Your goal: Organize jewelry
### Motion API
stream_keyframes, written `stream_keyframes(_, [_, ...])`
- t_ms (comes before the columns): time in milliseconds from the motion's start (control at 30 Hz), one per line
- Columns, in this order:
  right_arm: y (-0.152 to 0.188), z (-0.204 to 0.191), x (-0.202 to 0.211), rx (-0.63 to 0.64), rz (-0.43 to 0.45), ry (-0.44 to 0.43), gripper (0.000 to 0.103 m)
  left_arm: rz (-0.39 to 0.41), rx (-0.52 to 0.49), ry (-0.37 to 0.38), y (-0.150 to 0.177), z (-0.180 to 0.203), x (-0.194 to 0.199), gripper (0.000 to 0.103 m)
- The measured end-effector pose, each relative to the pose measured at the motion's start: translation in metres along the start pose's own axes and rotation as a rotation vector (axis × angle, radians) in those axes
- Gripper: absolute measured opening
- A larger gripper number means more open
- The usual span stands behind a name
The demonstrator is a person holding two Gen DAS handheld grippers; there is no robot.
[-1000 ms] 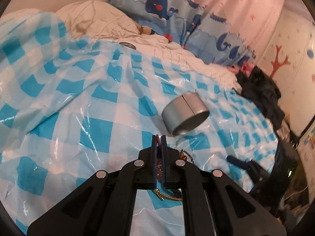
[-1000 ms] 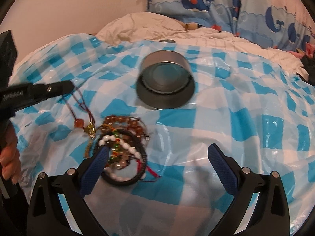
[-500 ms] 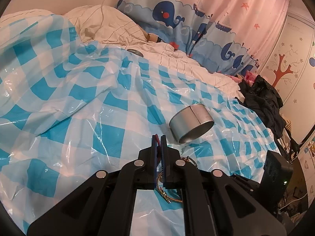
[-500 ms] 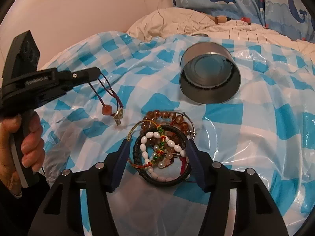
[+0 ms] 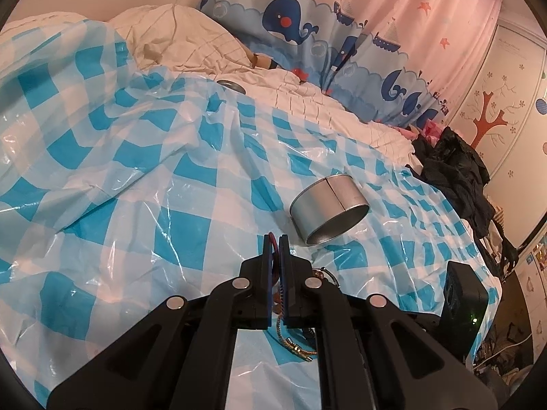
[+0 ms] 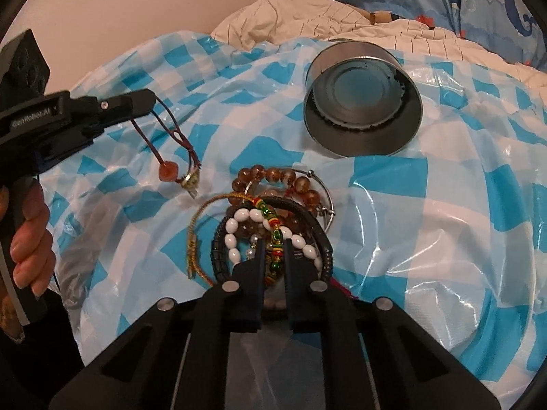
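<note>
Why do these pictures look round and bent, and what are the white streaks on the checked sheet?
Both views come through fisheye lenses: dark corners, curved edges. Right wrist view: lamp glare streaks the glossy plastic sheet; the tin stays sharp. Left wrist view: similar glare, and the curtain bows.

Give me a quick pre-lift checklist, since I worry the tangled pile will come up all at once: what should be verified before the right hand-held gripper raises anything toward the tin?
1. Right hand-held gripper on one piece only: cannot tell; its jaws are closing around the green, red and yellow beaded strand, with the white oval-bead bracelet right beside them.
2. Strand free of the pile: not ok; it crosses the black ribbed bangle and the amber round-bead bracelet.
3. Round silver metal tin open and empty: ok.
4. Tin upright: not ok; tilted on the blue-and-white checked plastic sheet.
5. Left hand-held gripper holding securely: ok; shut on the dark red cord necklace.
</note>
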State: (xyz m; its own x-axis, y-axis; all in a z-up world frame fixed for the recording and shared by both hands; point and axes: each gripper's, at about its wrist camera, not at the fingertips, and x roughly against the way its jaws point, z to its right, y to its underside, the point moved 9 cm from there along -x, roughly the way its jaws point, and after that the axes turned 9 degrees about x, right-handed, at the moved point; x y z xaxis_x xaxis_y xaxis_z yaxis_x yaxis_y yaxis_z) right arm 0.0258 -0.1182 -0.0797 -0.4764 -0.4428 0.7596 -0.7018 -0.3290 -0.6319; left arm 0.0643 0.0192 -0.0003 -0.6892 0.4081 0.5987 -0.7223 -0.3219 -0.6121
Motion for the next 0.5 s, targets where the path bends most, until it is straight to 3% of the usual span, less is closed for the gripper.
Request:
stream_keyframes(33, [-0.001, 0.001, 0.002, -0.010, 0.012, -0.011, 0.035, -0.003, -0.001, -0.001, 0.001, 0.000, -0.001, 0.003])
stream_keyframes(100, [-0.007, 0.004, 0.014, -0.021, 0.071, -0.008, 0.048, -0.008, -0.005, 0.003, 0.002, 0.002, -0.002, 0.003])
stream_keyframes(200, [-0.022, 0.012, 0.036, -0.038, 0.183, 0.021, 0.048, -0.009, -0.031, -0.002, 0.004, 0.007, -0.003, 0.003])
stream_keyframes(333, [-0.041, 0.027, 0.055, -0.071, 0.294, 0.050, 0.056, -0.026, -0.034, 0.003, 0.007, 0.011, -0.008, 0.003])
stream_keyframes(500, [-0.073, 0.041, 0.037, -0.109, 0.293, -0.014, 0.065, -0.036, -0.028, 0.008, 0.009, 0.012, -0.011, 0.003])
